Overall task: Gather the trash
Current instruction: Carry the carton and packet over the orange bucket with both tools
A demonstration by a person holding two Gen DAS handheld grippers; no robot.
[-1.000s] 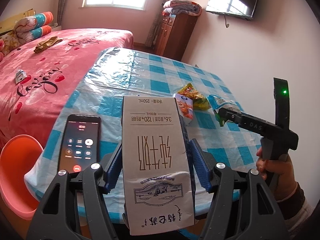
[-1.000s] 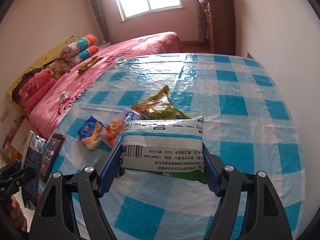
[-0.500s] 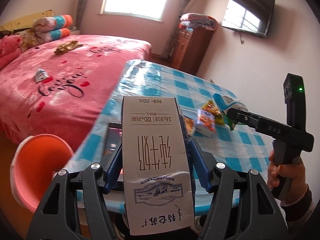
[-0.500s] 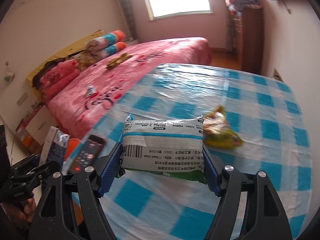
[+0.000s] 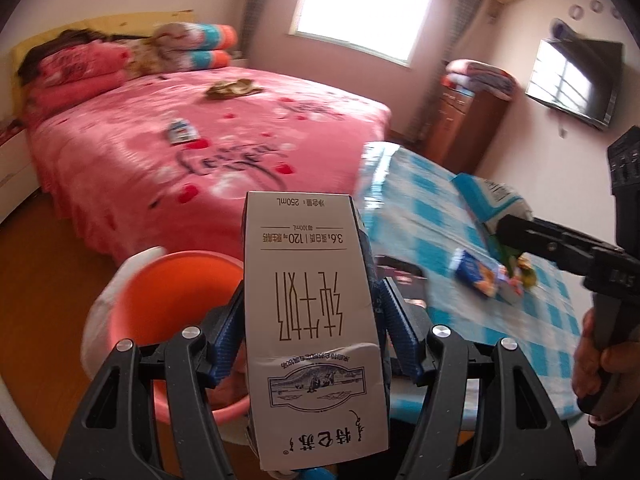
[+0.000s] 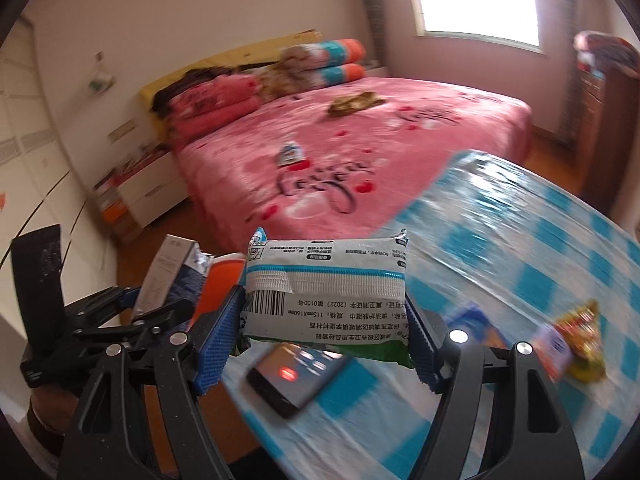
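Note:
My left gripper [image 5: 310,340] is shut on a grey 250 mL milk carton [image 5: 312,312], held above the near rim of an orange bin [image 5: 168,300] on the floor beside the table. My right gripper [image 6: 320,332] is shut on a white, blue and green wipes packet [image 6: 326,292] above the table's left edge. The carton [image 6: 166,276] and the bin [image 6: 222,280] also show in the right wrist view. A blue snack pack [image 5: 478,276] and a yellow-green wrapper [image 6: 582,336] lie on the checked table [image 6: 540,280].
A black phone [image 6: 298,374] with a lit screen lies near the table's left edge. A pink bed [image 5: 200,152] with a small packet [image 5: 182,132] and a brown item stands behind the bin. A wooden cabinet [image 5: 468,128] is at the back.
Both grippers have swung left, away from the table centre. The carton has come over the orange bin, and the wipes packet has moved toward the table's left edge above the phone.

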